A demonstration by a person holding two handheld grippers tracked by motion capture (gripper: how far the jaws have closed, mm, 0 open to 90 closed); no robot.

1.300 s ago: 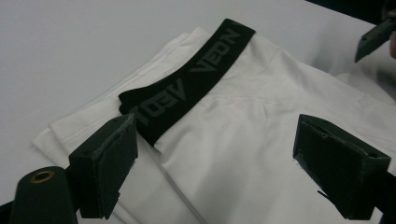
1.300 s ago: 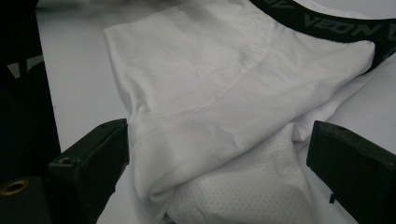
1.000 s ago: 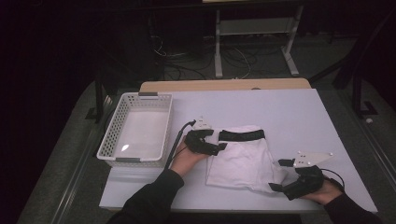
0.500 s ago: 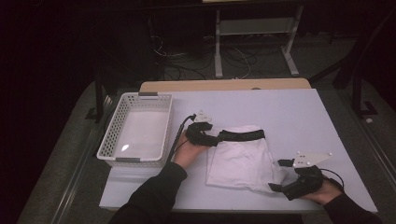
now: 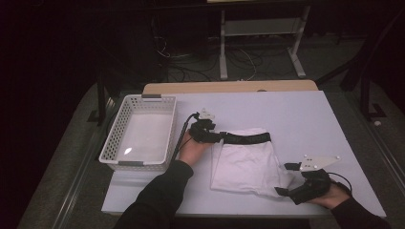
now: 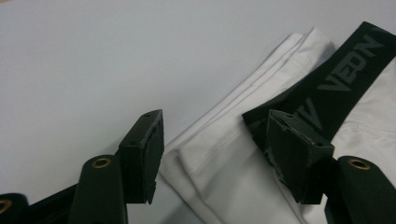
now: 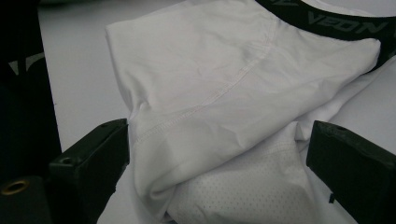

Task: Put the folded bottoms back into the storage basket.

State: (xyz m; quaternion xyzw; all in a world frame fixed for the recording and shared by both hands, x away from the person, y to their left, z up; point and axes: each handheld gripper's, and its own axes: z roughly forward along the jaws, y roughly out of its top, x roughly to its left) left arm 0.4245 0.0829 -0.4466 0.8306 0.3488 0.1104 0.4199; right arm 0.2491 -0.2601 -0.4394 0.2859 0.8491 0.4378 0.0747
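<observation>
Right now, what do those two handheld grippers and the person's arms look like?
Both are black. The left gripper has a black cable looping off behind it and a small pale plate on top; up close its two jaws are blocky black pads on rounded arms with brass-coloured eyelets. The right gripper carries a larger grey three-cornered plate dotted with small marks, and a thin black cable. The person wears dark long sleeves.

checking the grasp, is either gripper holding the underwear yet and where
Nothing is held yet. The left gripper has been closing around the waistband corner of the underwear, pads not pressing. The right gripper stands open around the bottom hem.
</observation>
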